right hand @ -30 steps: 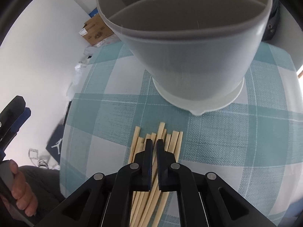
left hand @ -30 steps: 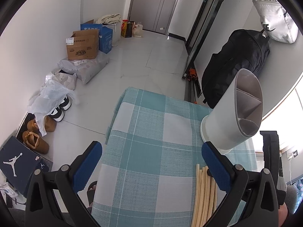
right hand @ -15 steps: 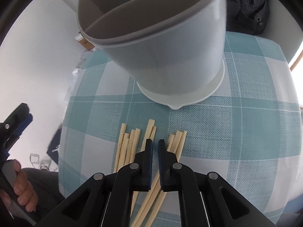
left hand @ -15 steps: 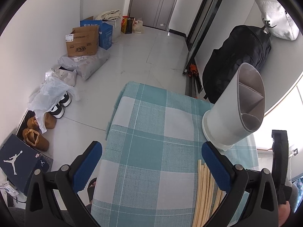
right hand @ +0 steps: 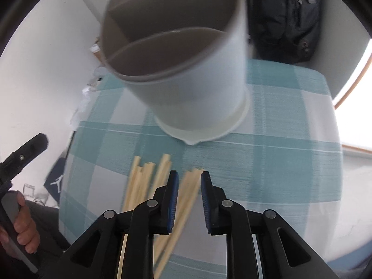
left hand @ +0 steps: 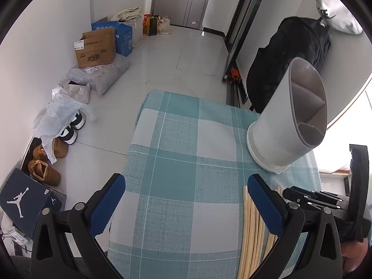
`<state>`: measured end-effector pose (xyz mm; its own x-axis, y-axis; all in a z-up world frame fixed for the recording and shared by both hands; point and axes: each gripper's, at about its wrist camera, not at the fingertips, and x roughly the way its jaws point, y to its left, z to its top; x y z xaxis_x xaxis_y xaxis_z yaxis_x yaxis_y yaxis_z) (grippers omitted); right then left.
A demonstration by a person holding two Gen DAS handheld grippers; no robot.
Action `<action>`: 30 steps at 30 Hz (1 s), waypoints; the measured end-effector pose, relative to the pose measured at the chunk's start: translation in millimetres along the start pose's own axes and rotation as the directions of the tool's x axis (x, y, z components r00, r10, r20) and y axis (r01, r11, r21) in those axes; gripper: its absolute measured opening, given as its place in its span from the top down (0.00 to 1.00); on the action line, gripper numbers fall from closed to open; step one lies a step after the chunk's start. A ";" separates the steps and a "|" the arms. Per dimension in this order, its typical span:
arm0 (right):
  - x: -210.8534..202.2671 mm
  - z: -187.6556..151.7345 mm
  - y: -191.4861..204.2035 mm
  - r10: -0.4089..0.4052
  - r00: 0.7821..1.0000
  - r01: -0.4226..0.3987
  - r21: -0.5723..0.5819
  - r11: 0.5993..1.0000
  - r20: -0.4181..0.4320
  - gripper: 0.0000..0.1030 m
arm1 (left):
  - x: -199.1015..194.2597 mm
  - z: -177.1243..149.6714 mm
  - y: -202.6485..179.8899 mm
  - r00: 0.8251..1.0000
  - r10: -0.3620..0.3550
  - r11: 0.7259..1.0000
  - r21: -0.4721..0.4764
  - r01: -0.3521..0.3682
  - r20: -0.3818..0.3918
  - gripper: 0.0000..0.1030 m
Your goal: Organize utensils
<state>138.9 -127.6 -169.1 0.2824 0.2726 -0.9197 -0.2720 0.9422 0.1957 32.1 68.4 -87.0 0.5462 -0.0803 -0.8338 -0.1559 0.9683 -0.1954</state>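
A white utensil holder (left hand: 286,125) with grey inner compartments stands at the far right of the checked teal tablecloth (left hand: 181,162). Several pale wooden chopsticks (right hand: 141,181) lie in a loose bundle in front of the holder (right hand: 186,74). My right gripper (right hand: 189,176) hangs over the right side of the bundle, its jaws opening; chopstick tips show in the gap below, and the pads press on nothing. My left gripper (left hand: 186,183) stands wide open above bare cloth, with the chopsticks (left hand: 250,227) partly hidden behind its right finger.
The table's left and far edges drop to a tiled floor with cardboard boxes (left hand: 97,48), plastic bags, shoes (left hand: 44,172) and a shoe box. A black backpack (left hand: 302,53) hangs behind the holder. A hand (right hand: 23,223) grips the left tool's handle.
The right gripper's jaws have gone from shut to parted, and it has drawn back from the holder and shifted right over the bundle. Its fingers now show in the left wrist view.
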 end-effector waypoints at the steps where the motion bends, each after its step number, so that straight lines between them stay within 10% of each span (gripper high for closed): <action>1: 3.3 -0.3 -2.3 -0.017 1.000 0.017 -0.002 1.000 -0.008 0.82 | 1.0 -0.3 -1.0 1.000 0.000 1.000 0.006 0.000 -0.005 0.01; 24: 19.9 -2.3 34.4 -0.149 0.980 0.111 -0.264 0.958 -0.128 0.82 | 14.3 -11.0 -20.2 0.995 0.069 0.994 0.088 -0.063 -0.069 0.01; 30: 13.5 -3.5 11.3 -0.035 0.991 0.017 -0.138 0.990 -0.127 0.82 | 14.5 -8.8 -19.1 0.995 0.062 0.996 0.075 -0.057 -0.075 0.01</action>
<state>136.4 -114.0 -180.6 0.1723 0.2128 -0.9618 -0.3912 0.9109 0.1315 35.8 46.7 -99.9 0.4725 -0.0371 -0.8806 -0.1249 0.9862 -0.1086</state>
